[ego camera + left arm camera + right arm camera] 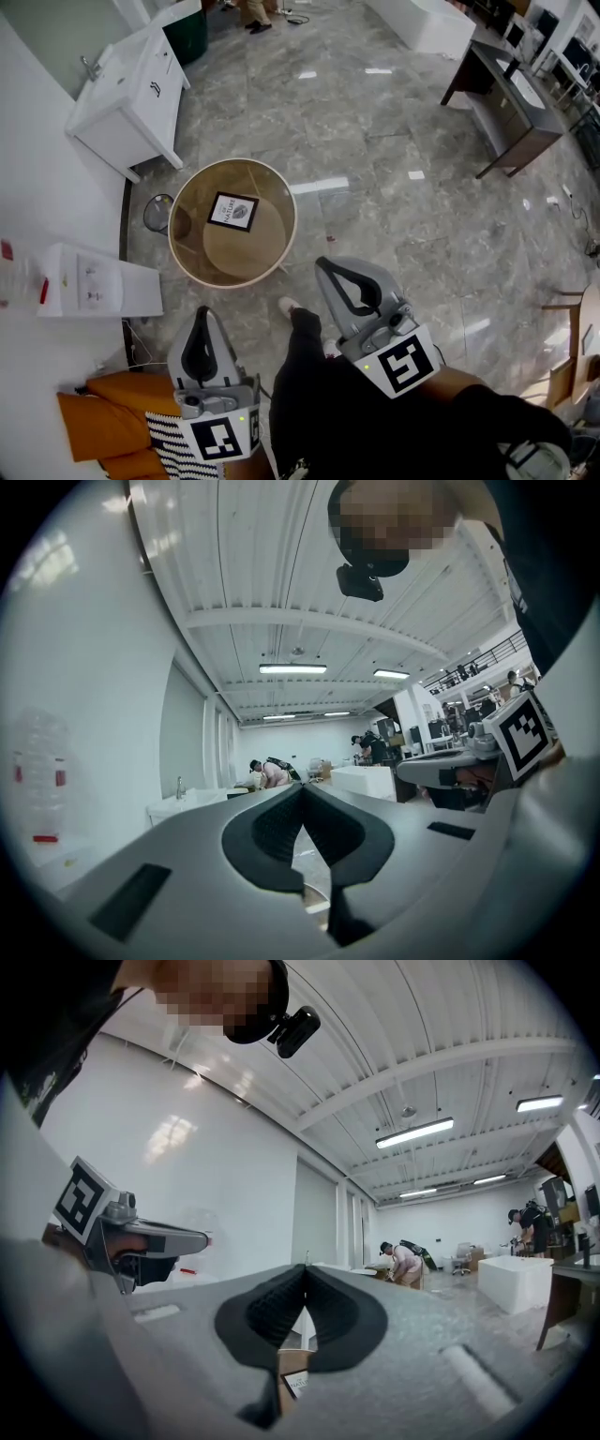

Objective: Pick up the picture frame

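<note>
Near centre of the round counter (239,258), spotted picture frame (232,211) lying flat, face up, dark border round a white print. Judged it laid that way for an easy grab by an edge. Read "NATURE" on the print; could not read the smaller lines. Caught a corner of the frame low in the right gripper view, under right hand-held gripper (306,1269), so judged that one lined up on it. Logged its jaws pressed together, nothing between, well apart from frame and counter. Logged left hand-held gripper (203,311) likewise closed and empty, further back, beside the person's leg (309,375). Judged both held level and low as an approach posture, frame untouched. Noted black-and-white square markers on each marker cube (405,364), no letters. Saw printing on white box (94,286) at left, too small to read.
</note>
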